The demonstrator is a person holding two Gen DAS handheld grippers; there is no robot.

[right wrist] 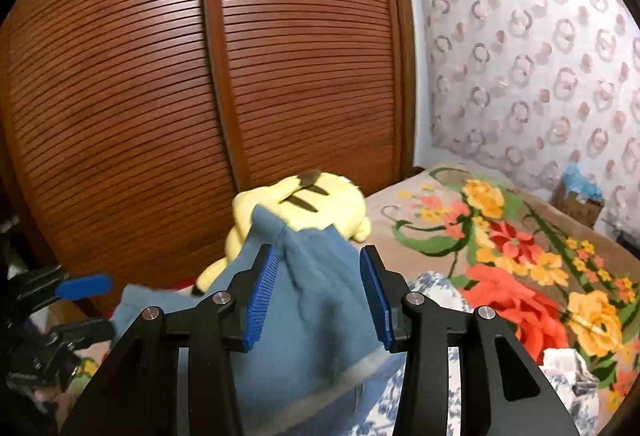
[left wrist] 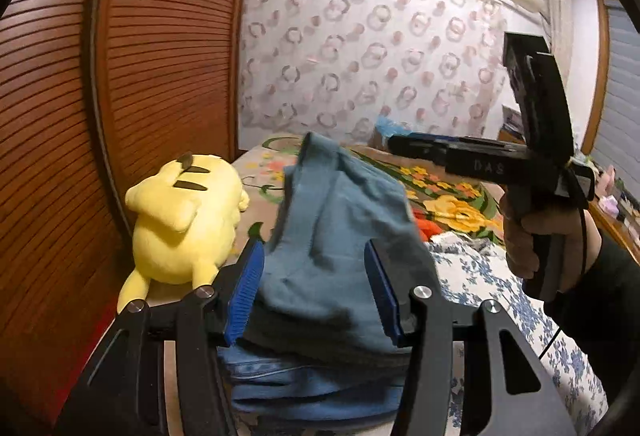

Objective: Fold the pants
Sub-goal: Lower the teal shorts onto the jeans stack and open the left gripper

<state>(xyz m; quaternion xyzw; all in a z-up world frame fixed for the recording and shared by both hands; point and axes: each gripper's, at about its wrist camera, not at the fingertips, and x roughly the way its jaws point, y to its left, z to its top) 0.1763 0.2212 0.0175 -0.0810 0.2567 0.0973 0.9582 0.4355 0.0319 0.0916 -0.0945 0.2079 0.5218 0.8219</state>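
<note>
Blue-grey pants (left wrist: pixel 336 236) lie bunched on the bed, a flap of them lifted and blurred in mid-air. My left gripper (left wrist: pixel 316 292) is open, its blue pads on either side of the cloth without pinching it. In the right wrist view the same pants (right wrist: pixel 316 308) rise between the blue pads of my right gripper (right wrist: pixel 318 296), which is also open around the cloth. The right gripper (left wrist: pixel 416 150) shows from the side in the left wrist view, held by a hand above the bed. The left gripper (right wrist: pixel 76 288) shows at the left edge of the right wrist view.
A yellow plush toy (left wrist: pixel 184 220) lies on the bed beside the pants, against the brown slatted wardrobe doors (left wrist: pixel 160 56). A flowered blanket (right wrist: pixel 520 248) covers the far bed. A blue-and-white floral sheet (left wrist: pixel 500 288) is under the pants. Folded jeans (left wrist: pixel 304 388) lie below.
</note>
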